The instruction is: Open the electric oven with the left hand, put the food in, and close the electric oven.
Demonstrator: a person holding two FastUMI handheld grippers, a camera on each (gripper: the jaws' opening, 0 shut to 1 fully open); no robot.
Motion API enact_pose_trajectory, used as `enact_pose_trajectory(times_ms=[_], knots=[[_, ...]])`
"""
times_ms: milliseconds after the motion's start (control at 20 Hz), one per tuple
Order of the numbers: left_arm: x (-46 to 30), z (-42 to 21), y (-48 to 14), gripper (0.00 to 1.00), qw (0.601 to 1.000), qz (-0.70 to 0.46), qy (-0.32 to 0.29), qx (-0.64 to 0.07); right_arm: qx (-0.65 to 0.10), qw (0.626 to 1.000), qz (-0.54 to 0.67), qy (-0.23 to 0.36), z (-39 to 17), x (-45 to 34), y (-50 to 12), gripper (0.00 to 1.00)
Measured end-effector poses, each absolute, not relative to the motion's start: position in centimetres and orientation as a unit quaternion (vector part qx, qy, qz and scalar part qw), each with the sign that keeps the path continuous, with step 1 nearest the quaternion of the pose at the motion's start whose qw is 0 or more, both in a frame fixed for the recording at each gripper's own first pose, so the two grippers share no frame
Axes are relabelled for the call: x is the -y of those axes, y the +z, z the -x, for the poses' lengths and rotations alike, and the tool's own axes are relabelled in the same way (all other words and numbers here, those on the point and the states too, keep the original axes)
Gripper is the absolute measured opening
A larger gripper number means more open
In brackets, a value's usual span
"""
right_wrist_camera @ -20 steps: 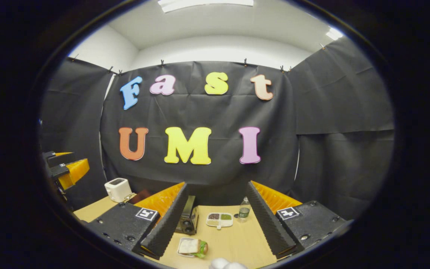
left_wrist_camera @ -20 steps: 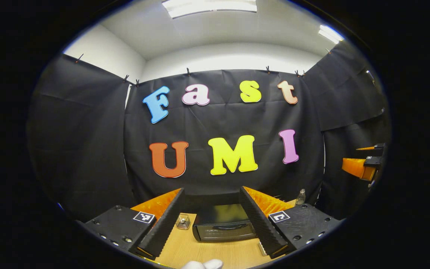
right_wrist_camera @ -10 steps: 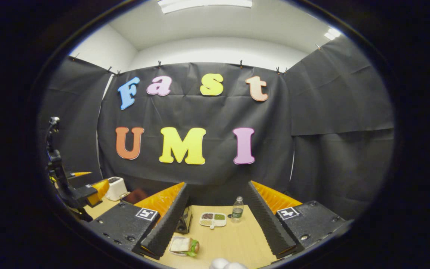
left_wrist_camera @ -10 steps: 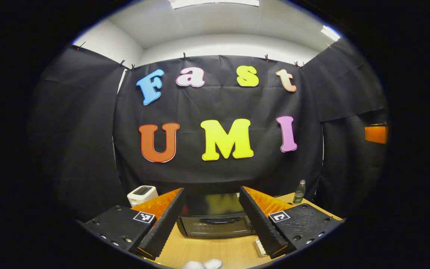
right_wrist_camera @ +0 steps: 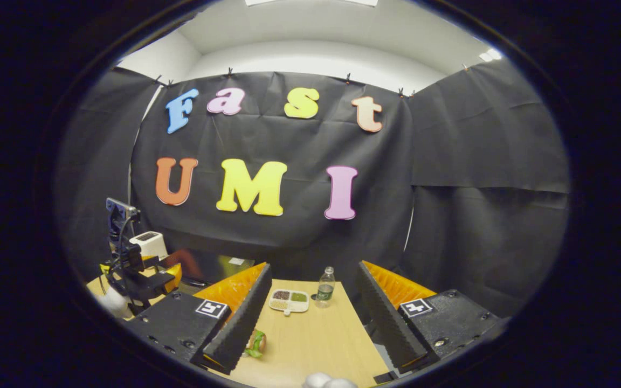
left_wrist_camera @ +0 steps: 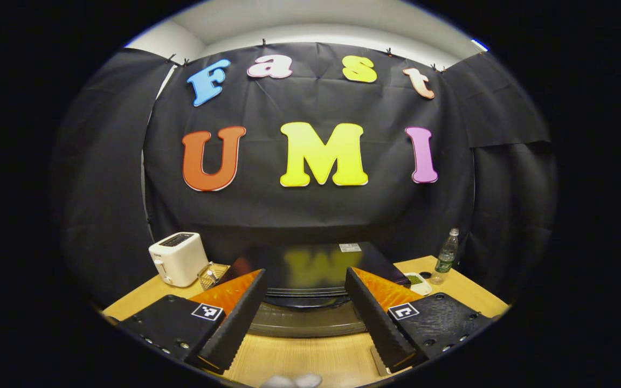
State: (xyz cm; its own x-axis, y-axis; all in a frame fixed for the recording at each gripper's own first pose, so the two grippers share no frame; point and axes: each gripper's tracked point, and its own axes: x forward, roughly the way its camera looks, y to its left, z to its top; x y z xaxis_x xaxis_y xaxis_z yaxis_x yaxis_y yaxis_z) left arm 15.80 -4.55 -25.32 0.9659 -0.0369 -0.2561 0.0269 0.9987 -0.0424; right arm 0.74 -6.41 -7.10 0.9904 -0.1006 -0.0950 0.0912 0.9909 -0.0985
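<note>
The black electric oven stands on the wooden table, straight ahead of my left gripper. Its door looks closed, and the handle lies between my open fingers, a short way off. My right gripper is open with nothing in it, over the table to the right of the oven. The food, a sandwich with green leaves, lies by its left finger, mostly hidden. The left gripper shows at the far left of the right gripper view, with a gloved hand holding it.
A white toaster and a small wire rack stand left of the oven. A compartment dish and a plastic bottle sit at the back of the table, right of the oven. Black cloth walls close the booth.
My left gripper has come down and closer to the oven, which now looms larger between its fingers. The right gripper has shifted, and the sandwich has slid mostly behind its left finger.
</note>
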Motion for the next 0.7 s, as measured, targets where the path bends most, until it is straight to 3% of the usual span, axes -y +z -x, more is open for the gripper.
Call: enact_pose_trajectory(times_ms=[400, 450, 500, 700], knots=[[5.1, -18.8, -31.2, 0.97, 0.981, 0.010, -0.015, -0.194, -0.080, 0.995, 0.036, -0.054, -2.2, 6.6, -8.8, 1.00], [5.0, -19.1, -31.2, 0.90, 0.981, 0.006, -0.016, -0.192, -0.083, 0.994, 0.035, -0.053, -2.3, 6.6, -9.0, 1.00], [5.0, -19.1, -31.5, 0.98, 0.981, 0.006, -0.016, -0.195, -0.084, 0.995, 0.034, -0.050, -2.3, 6.4, -9.1, 1.00], [5.0, -19.4, -31.4, 0.98, 0.980, -0.002, -0.013, -0.198, -0.088, 0.995, 0.024, -0.047, -2.3, 6.2, -9.6, 1.00]])
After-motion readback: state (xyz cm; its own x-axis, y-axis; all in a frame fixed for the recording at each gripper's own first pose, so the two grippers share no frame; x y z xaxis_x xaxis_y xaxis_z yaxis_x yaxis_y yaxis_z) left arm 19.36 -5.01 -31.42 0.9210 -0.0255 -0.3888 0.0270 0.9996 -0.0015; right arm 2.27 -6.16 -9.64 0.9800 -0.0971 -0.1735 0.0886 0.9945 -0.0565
